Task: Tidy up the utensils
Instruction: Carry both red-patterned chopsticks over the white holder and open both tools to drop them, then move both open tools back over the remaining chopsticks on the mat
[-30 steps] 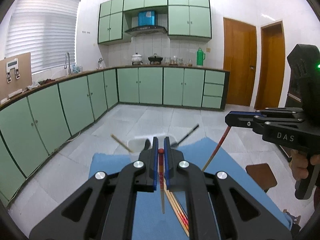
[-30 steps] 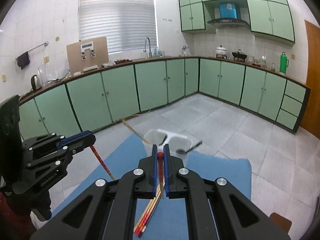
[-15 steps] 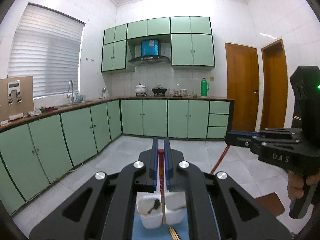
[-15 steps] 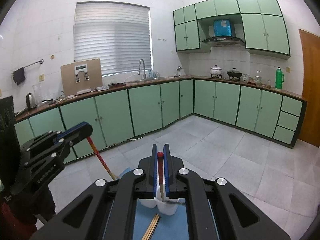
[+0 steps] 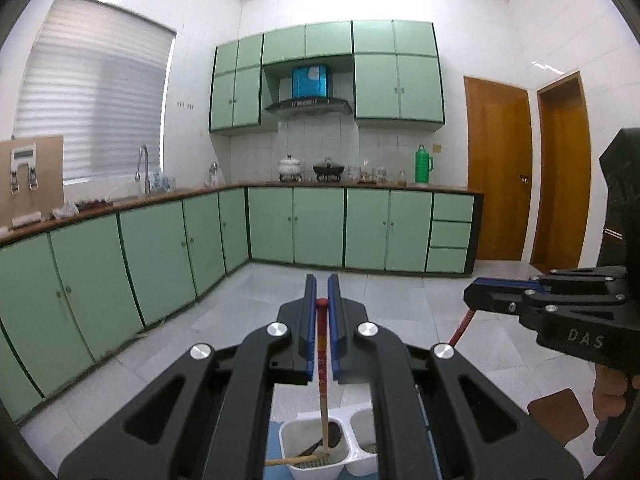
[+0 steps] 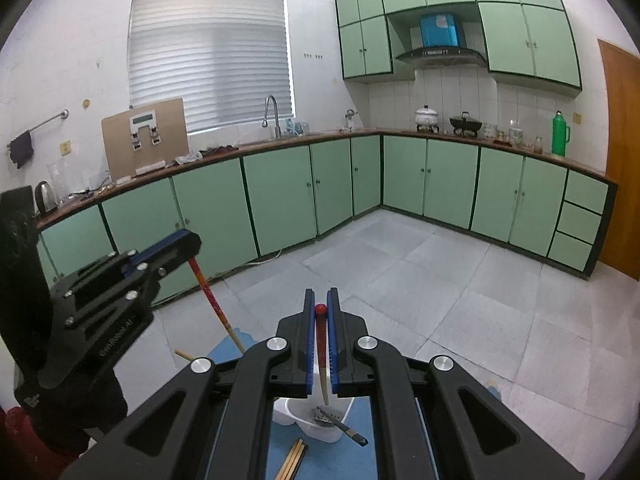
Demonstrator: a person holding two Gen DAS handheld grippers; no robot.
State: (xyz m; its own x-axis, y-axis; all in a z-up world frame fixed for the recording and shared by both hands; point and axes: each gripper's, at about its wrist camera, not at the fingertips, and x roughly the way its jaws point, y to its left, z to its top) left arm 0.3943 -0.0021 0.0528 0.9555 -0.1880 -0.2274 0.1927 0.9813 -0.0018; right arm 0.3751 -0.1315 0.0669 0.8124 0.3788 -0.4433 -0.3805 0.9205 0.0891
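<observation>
So, my left gripper (image 5: 321, 334) is clamped on a red-topped chopstick (image 5: 322, 364), tip hanging down into the left compartment of the white holder (image 5: 316, 446). R gripper (image 6: 320, 338) pinches a second chopstick (image 6: 321, 364) above that holder, w/ spare chopsticks (image 6: 294, 458) lying on the blue mat (image 6: 320, 454) just beside it.

At the bottom centre of the frame the left gripper (image 5: 322, 312) pinches a red-topped chopstick (image 5: 322, 364) that hangs upright, its lower tip inside the left compartment of a white holder (image 5: 316, 468). A spoon (image 5: 326, 438) and a wooden stick (image 5: 292, 460) lie in that compartment. At the right edge the right gripper (image 5: 472, 300) grips another red chopstick (image 5: 460, 326), slanting downward.
</observation>
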